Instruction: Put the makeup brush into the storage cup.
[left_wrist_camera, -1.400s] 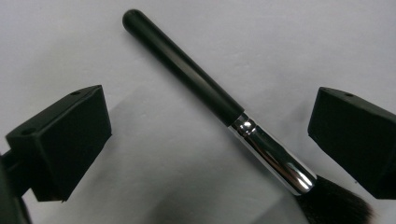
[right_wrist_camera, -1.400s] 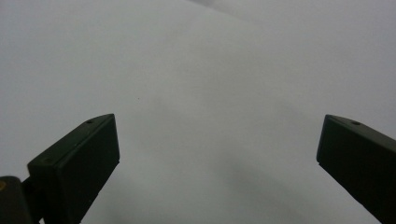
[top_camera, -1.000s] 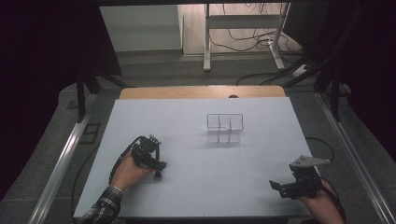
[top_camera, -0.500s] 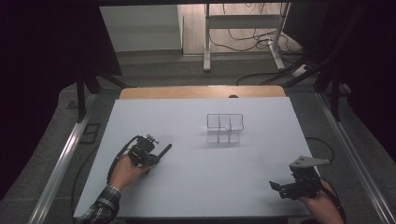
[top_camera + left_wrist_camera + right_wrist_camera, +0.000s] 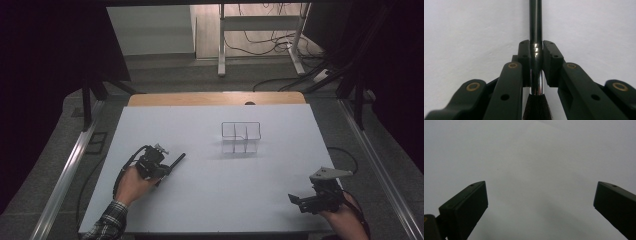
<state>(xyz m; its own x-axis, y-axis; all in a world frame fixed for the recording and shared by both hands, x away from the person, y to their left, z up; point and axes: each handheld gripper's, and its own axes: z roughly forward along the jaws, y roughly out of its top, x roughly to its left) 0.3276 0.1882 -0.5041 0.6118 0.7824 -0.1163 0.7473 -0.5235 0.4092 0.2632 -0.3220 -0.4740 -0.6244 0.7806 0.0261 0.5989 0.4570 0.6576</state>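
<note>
Left gripper [image 5: 535,53]: we see matte black jaws with brass-coloured rivets, clamped on a brush [image 5: 535,30]. We note a slim glossy black handle, a shiny metal collar and dark bristles. Its handle runs forward past the pads; the bristles sit back between the jaws. From the high view, we find the brush [image 5: 176,161] low over the white table [image 5: 280,165], left of a clear divided box [image 5: 241,136]. Right gripper [image 5: 540,195]: we see its jaws wide apart, holding nothing.

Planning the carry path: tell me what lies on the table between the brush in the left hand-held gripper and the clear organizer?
Nothing: in the high view, the white table is bare between the brush and the clear organizer.
</note>
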